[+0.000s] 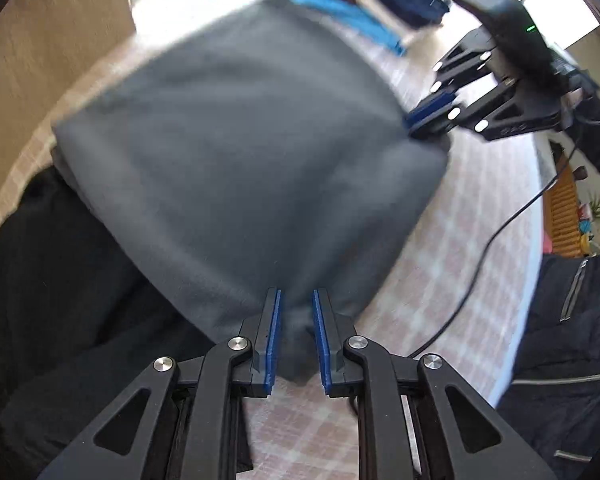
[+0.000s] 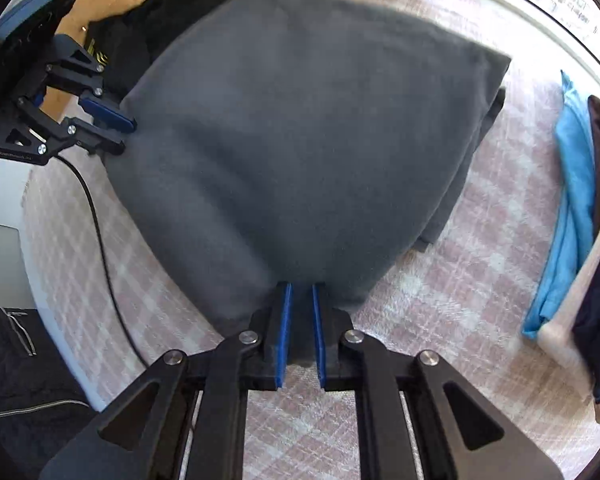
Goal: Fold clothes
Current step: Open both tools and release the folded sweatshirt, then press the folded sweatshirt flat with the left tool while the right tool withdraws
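Surface: checked bedcover (image 2: 440, 300), supporting grey garment (image 2: 300, 140).
Left gripper (image 1: 296, 336): pinching garment's near corner, keeping edge taut.
Right gripper (image 2: 300, 328): pinching opposite corner, likewise.

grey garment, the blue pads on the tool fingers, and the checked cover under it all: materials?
Grey garment: soft matte knit, likely fleece or brushed cotton; fuzzy surface, no sheen, rounded folds.
Blue pads: probably rubber or a soft printed polymer; matte, saturated blue, set in black hard-plastic fingers with metal pivot pins.
Checked cover: woven fabric, pink-and-white plaid, flat finish; fibre not discernible.
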The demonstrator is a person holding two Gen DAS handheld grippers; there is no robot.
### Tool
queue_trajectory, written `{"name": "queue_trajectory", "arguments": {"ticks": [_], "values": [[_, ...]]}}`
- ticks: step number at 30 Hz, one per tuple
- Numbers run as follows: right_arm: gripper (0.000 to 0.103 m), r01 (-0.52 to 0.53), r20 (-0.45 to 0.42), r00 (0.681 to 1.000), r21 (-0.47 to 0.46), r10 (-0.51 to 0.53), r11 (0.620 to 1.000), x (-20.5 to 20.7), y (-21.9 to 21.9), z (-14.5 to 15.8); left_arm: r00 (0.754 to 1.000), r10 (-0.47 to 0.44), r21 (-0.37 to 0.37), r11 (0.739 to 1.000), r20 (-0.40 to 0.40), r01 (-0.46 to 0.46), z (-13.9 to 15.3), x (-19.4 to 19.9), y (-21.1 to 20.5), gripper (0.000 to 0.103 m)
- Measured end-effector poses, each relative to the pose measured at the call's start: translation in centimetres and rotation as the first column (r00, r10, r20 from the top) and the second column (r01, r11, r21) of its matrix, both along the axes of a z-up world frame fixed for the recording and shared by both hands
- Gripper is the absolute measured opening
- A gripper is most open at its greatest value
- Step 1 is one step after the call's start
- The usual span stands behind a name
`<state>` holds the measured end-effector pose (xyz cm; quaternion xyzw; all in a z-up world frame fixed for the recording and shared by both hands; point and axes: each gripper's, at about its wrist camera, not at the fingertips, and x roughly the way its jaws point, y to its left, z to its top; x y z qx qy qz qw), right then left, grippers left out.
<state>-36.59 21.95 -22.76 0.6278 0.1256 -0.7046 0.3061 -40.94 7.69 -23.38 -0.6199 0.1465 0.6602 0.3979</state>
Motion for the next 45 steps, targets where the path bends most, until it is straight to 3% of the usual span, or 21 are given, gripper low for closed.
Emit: {"name": "queue_trajectory", "arguments": {"ticks": [1, 4, 6, 8, 12, 19, 24, 27, 30, 31, 34, 36, 38, 41, 45], "values": [[0.011, 0.002, -0.004, 1.000, -0.004, -0.002, 1.000, 0.2, 0.3, 0.4, 0.999, 0.026, 0.013, 1.000, 0.028, -0.026, 0.1, -0.4, -0.5, 0.016], [0.011, 0.088, -0.038, 0.995, -0.076, -0.091, 0.993, 0.6, 3.7, 3.5, 0.998, 0.032, -0.008, 0.999, -0.047, -0.032, 3.0, -0.5, -0.8, 0.012], [0.011, 0.151, -0.105, 0.982, -0.091, -0.160, 0.984, 1.6, 6.4, 5.1, 0.993, -0.037, -0.022, 0.999, -0.113, 0.035, 5.5, -0.1, 1.1, 0.012], [0.011, 0.166, -0.101, 0.979, -0.125, -0.179, 0.978, 2.4, 8.0, 4.9, 0.978, -0.114, -0.048, 0.993, -0.172, 0.108, 7.7, 0.2, 3.7, 0.014], [0.011, 0.165, -0.025, 0.984, -0.226, -0.175, 0.960, 3.7, 9.9, 2.2, 0.964, -0.216, -0.110, 0.974, -0.155, 0.200, 5.7, -1.5, 9.0, 0.018], [0.011, 0.157, -0.043, 0.983, -0.313, -0.179, 0.937, 2.2, 10.2, 0.4, 0.919, -0.381, -0.213, 0.911, -0.102, 0.354, 1.7, -4.5, 18.2, 0.018], [0.010, 0.082, -0.052, 0.993, -0.323, -0.104, 0.943, 0.6, 9.4, 0.5, 0.951, -0.305, -0.170, 0.940, -0.042, 0.294, 0.5, -6.8, 17.1, 0.015], [0.010, 0.055, -0.051, 0.996, -0.286, -0.072, 0.957, -0.6, 9.0, 0.1, 0.949, -0.303, -0.139, 0.947, -0.083, 0.290, 2.5, -6.2, 17.3, 0.013], [0.010, 0.040, -0.023, 0.999, -0.311, -0.050, 0.950, -1.3, 9.4, 0.1, 0.932, -0.338, -0.091, 0.940, -0.132, 0.328, 4.5, -5.3, 18.3, 0.022], [0.010, 0.020, -0.014, 1.000, -0.331, -0.026, 0.943, -1.2, 9.4, 0.2, 0.923, -0.356, -0.110, 0.933, -0.147, 0.343, 4.4, -5.2, 18.6, 0.025], [0.010, -0.025, 0.024, 0.999, -0.454, 0.041, 0.891, -1.1, 9.7, 1.4, 0.942, -0.315, -0.160, 0.942, -0.116, 0.295, 2.2, -6.6, 18.2, 0.022], [0.010, -0.005, 0.038, 0.999, -0.523, 0.029, 0.852, -1.6, 10.7, 2.3, 0.951, -0.294, -0.170, 0.946, -0.099, 0.275, 1.1, -7.3, 17.8, 0.022], [0.010, 0.006, 0.023, 1.000, -0.475, 0.005, 0.880, -2.6, 10.9, 2.1, 0.952, -0.291, -0.153, 0.949, -0.092, 0.275, 0.8, -7.4, 17.5, 0.022], [0.010, -0.026, 0.051, 0.997, -0.434, 0.053, 0.901, -3.0, 10.5, 1.1, 0.947, -0.305, -0.162, 0.944, -0.096, 0.287, 0.8, -7.1, 17.5, 0.022], [0.010, -0.145, 0.073, 0.978, -0.436, 0.196, 0.888, -2.2, 9.3, 1.5, 0.947, -0.308, -0.160, 0.943, -0.094, 0.291, 0.5, -6.8, 17.2, 0.024]]}}
